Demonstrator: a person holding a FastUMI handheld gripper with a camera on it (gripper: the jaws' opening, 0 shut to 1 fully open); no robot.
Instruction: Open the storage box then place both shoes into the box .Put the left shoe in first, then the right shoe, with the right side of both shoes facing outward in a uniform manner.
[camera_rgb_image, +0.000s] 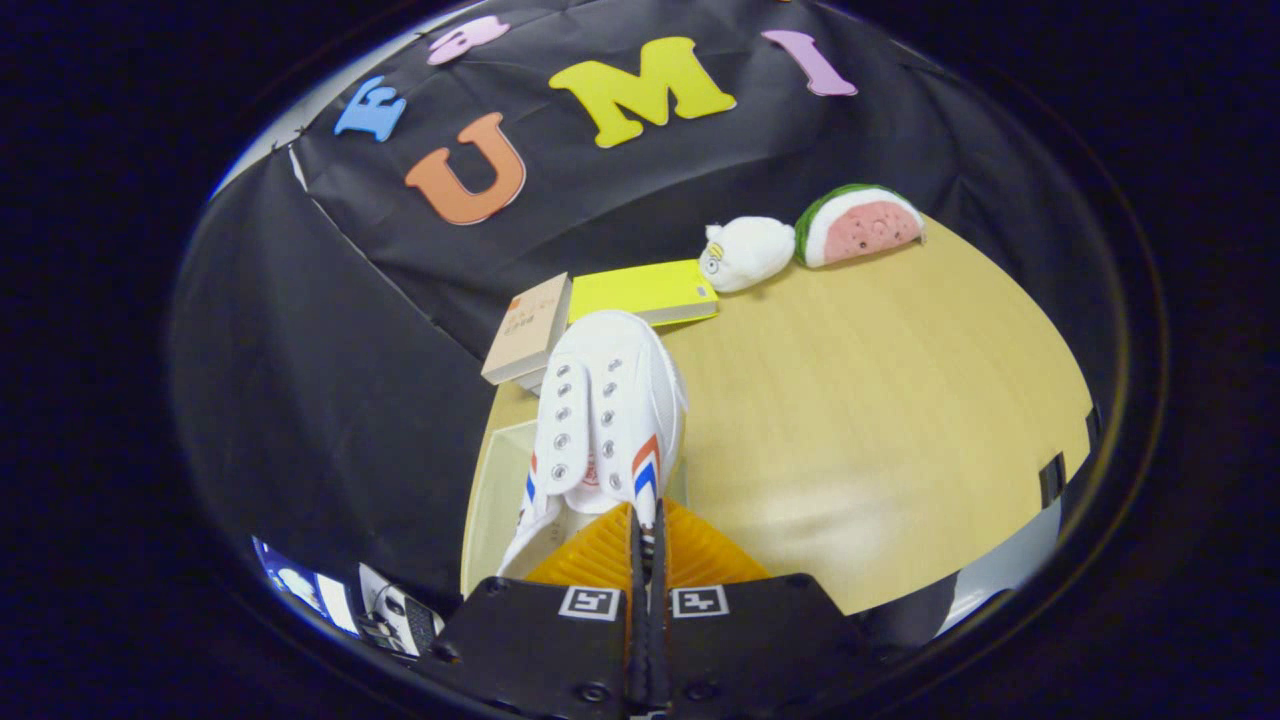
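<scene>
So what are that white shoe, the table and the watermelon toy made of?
Shoe, pinched between the closed fingers: looks like white canvas, matte, with metal-looking eyelets and red and blue stripes. Table: pale wood grain with a soft sheen, possibly laminate. Watermelon toy: fuzzy plush fabric, by its soft rounded outline.

My gripper (645, 530) has two ribbed fingers (600, 555) that fan out like wedges and meet along a thin dark seam down the middle. Behind them sit two flat black carrier blocks (545, 640) with bevelled corners. Each block bears one small square black-and-white marker tag (590, 603) near the seam. Round screw heads (594, 691) dot the blocks' lower faces and outer corners.
</scene>
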